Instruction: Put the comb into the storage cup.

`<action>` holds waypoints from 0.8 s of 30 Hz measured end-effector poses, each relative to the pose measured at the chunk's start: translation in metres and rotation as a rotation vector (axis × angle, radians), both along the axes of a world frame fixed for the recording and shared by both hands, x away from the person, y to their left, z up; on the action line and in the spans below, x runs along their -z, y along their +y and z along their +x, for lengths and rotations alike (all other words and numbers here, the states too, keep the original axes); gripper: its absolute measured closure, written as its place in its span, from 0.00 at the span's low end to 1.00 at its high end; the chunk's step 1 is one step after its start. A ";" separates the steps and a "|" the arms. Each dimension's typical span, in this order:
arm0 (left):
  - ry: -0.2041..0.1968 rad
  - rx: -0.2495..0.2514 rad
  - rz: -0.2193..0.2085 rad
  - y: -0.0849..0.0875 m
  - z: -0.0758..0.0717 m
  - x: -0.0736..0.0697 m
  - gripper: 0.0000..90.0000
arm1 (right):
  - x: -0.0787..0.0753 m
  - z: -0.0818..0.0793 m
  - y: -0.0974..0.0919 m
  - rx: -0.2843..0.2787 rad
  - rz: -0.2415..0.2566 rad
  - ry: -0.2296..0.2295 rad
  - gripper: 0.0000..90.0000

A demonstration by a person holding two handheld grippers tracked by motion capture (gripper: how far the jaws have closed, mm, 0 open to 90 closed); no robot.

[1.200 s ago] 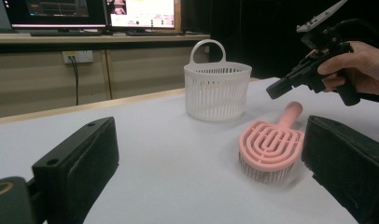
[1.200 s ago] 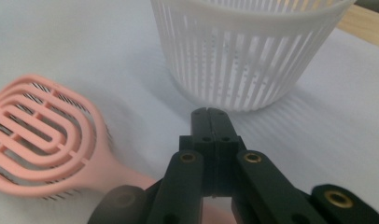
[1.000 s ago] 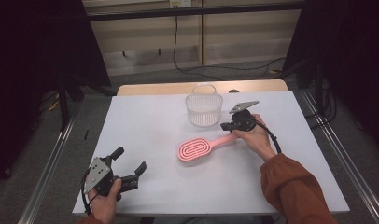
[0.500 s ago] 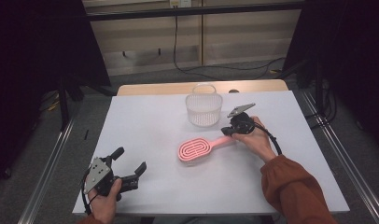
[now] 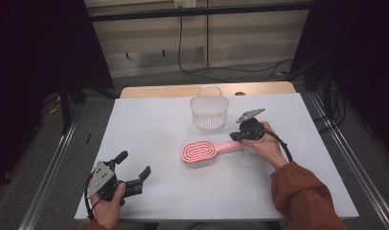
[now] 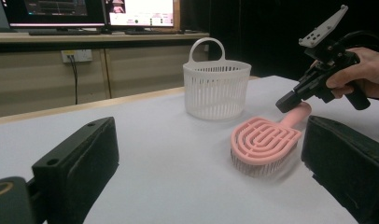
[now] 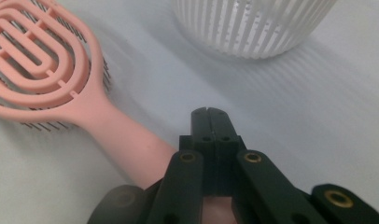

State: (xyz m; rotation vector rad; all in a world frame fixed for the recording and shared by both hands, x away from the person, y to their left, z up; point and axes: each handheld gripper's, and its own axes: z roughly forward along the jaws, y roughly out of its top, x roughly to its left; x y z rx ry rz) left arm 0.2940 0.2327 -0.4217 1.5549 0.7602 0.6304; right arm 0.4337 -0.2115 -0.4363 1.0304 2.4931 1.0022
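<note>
The light, stiff pink hairbrush [image 5: 202, 152] seems best held by its handle, beside the right gripper's [image 7: 209, 113] closed, empty fingers.

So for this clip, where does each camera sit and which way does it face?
High view: above the person's side, looking forward and down on the table; both forearms, left gripper, right gripper.
Left gripper view: between its open jaws, across the table toward the basket.
Right gripper view: along its shut jaws, over the brush handle.
All three share the brush and basket.
</note>
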 end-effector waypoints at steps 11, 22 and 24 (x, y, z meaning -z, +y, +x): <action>0.001 0.000 -0.001 0.000 0.000 0.000 0.04 | -0.001 -0.004 -0.001 -0.008 -0.007 -0.006 1.00; -0.001 0.003 0.000 0.001 0.000 0.000 0.04 | -0.003 -0.008 0.000 -0.016 -0.016 -0.003 1.00; 0.000 0.001 -0.002 0.001 0.000 0.000 0.04 | -0.003 -0.010 0.001 -0.015 -0.013 -0.004 1.00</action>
